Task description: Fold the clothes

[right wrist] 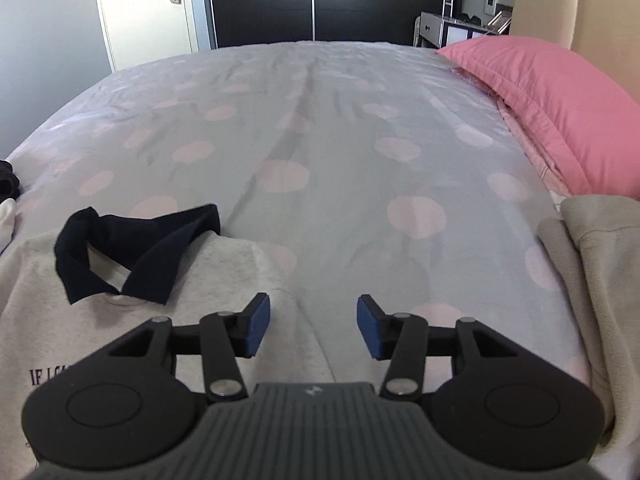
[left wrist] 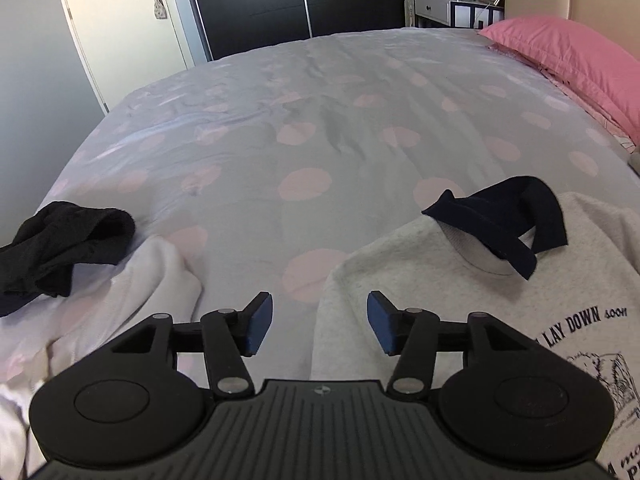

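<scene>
Claws spread wide above a sweatshirt on the bed, gripping nothing.

Left claw hangs released in the lower middle of its frame, over the left shoulder edge of the light grey printed sweatshirt with a dark navy collar, which fills the lower right; the collar sits up and right of the claw. A crumpled black garment lies on a white cloth at the left edge. Right claw, likewise released, hovers over the same sweatshirt's other shoulder, collar at left of frame. A beige fleece garment lies at right, beside the pink pillow, on the grey bedspread with pale pink dots.
</scene>
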`<action>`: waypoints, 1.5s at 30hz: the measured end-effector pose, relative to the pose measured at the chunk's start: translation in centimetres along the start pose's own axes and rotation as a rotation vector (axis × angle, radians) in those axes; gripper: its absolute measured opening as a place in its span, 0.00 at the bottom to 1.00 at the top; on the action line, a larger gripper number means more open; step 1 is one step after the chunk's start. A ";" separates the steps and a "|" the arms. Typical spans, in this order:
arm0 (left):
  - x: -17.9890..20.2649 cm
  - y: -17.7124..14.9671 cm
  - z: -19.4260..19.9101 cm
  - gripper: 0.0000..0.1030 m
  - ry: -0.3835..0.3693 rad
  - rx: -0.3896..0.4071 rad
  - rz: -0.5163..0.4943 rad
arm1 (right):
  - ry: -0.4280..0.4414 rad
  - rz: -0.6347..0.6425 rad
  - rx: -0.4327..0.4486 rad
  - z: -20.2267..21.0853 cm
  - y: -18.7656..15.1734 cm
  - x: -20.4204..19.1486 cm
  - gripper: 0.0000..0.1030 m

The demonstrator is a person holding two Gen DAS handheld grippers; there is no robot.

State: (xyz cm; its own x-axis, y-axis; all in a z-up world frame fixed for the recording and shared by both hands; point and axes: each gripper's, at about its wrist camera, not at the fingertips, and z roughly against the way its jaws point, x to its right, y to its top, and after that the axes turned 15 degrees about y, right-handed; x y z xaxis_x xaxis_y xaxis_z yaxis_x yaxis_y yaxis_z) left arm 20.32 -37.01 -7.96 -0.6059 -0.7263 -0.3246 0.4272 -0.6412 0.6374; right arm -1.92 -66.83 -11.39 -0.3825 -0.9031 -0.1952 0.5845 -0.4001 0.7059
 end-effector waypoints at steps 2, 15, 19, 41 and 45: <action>-1.2 -1.3 2.7 0.53 -0.002 -0.009 0.007 | 0.011 0.019 0.011 3.0 -0.8 -0.6 0.50; -6.9 -15.4 13.2 0.55 -0.066 -0.224 0.099 | 0.044 -0.052 -0.056 18.1 -12.3 -1.7 0.53; -7.1 -19.1 13.3 0.58 -0.130 -0.330 0.149 | 0.040 -0.137 -0.028 20.3 -16.2 -0.8 0.57; -3.2 -27.1 11.1 0.58 -0.032 -0.401 0.035 | 0.073 -0.189 -0.081 21.1 -22.9 -0.8 0.58; -3.1 -26.9 11.1 0.38 -0.058 -0.406 0.035 | 0.118 -0.102 -0.098 20.8 -23.4 -3.2 0.58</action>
State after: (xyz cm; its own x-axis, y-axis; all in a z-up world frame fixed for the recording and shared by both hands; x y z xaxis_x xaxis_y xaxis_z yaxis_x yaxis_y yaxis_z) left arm 3.26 -14.79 -16.40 -0.6186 -0.7414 -0.2600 0.6713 -0.6707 0.3155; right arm -29.22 -51.40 -13.13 -0.3604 -0.8666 -0.3451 0.6162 -0.4989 0.6094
